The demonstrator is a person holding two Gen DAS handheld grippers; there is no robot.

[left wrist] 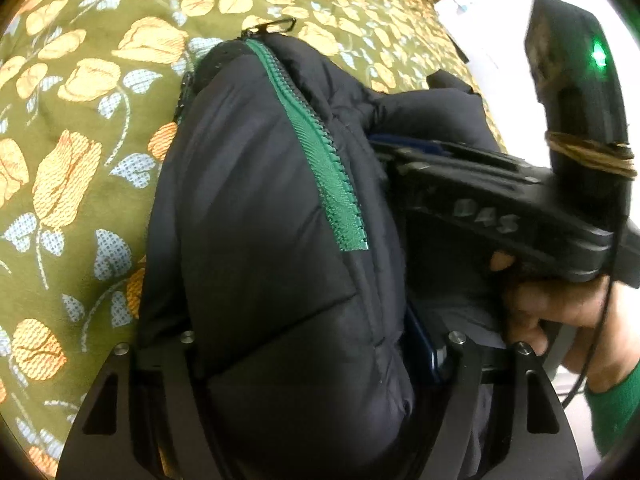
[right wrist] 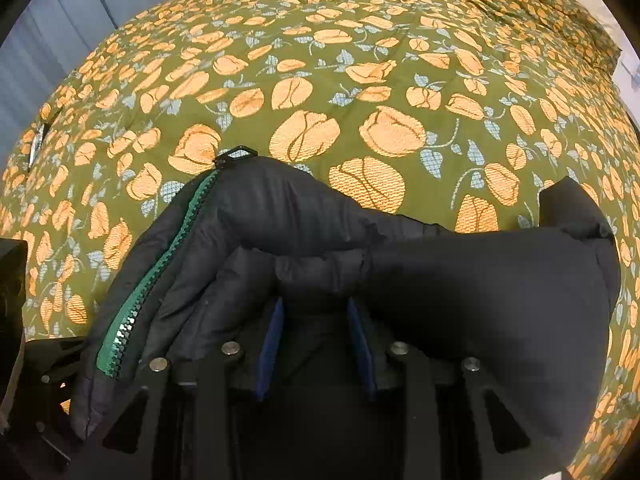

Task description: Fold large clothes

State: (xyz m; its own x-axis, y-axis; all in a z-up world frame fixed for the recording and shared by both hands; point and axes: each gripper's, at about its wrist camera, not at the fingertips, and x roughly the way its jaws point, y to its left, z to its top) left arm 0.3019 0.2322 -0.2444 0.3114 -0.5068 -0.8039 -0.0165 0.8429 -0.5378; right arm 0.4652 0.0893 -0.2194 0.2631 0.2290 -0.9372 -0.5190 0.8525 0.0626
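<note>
Here, a black puffer jacket (left wrist: pixel 256 208) with a green zipper (left wrist: pixel 320 148) lies bunched on a bedspread (left wrist: pixel 72 128) of olive cloth printed with orange flowers. In the left wrist view the left gripper (left wrist: pixel 304 344) points steeply down, and a thick padded roll of the jacket fills the whole space between its widely spread fingers; a blue pad (left wrist: pixel 424 344) on the right-hand finger lies against the fabric, so the fingers are clamped on this bulky fold. A metal zipper pull (left wrist: pixel 276 26) rests on the bedspread at the far end of the zipper.

To the right in the same view, the right gripper (left wrist: pixel 404 148) reaches into the jacket, held by a hand (left wrist: pixel 560 312) with a green sleeve (left wrist: pixel 612 408) at the wrist. In the right wrist view its two blue pads (right wrist: pixel 272 344) stand fairly close together, and a pinched ridge of jacket cloth passes between them, so this pair also grips the jacket. The zipper runs down the left side of that view.
</note>
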